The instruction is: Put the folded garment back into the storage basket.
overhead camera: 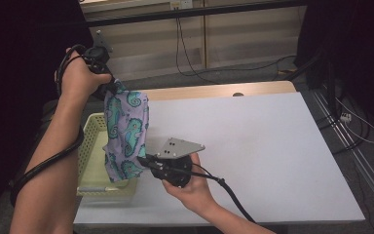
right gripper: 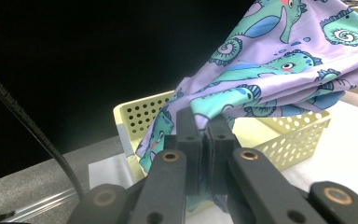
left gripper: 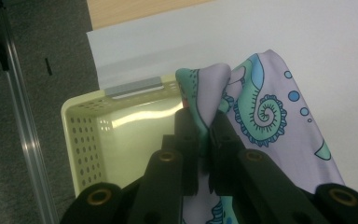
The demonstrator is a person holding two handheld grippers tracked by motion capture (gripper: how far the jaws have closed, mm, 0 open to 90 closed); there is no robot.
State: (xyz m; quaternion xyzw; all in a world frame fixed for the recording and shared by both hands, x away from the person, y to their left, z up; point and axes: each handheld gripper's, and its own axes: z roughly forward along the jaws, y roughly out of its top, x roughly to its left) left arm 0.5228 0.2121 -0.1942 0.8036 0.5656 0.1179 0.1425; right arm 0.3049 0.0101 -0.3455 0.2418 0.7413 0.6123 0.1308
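Observation:
A lilac cloth printed with teal seahorses [overhead camera: 125, 131] hangs stretched between my two grippers over a pale yellow perforated basket [overhead camera: 91, 141] at the table's left edge. My left gripper [overhead camera: 111, 86] is raised high and shut on the cloth's upper corner [left gripper: 208, 88]; in the left gripper view the jaws [left gripper: 205, 140] pinch a fold of it above the basket [left gripper: 81, 140]. My right gripper [overhead camera: 143, 160] is lower, beside the basket's right wall, shut on the cloth's lower edge [right gripper: 200, 112]. The right gripper view has the cloth [right gripper: 279, 60] draping over the basket [right gripper: 303, 133].
The white table top [overhead camera: 253, 146] stretches to the right of the basket. A wooden strip [overhead camera: 224, 90] runs along the far edge. Cables [overhead camera: 195, 68] lie on the floor beyond. A metal rail [left gripper: 25, 130] runs on the floor left of the basket.

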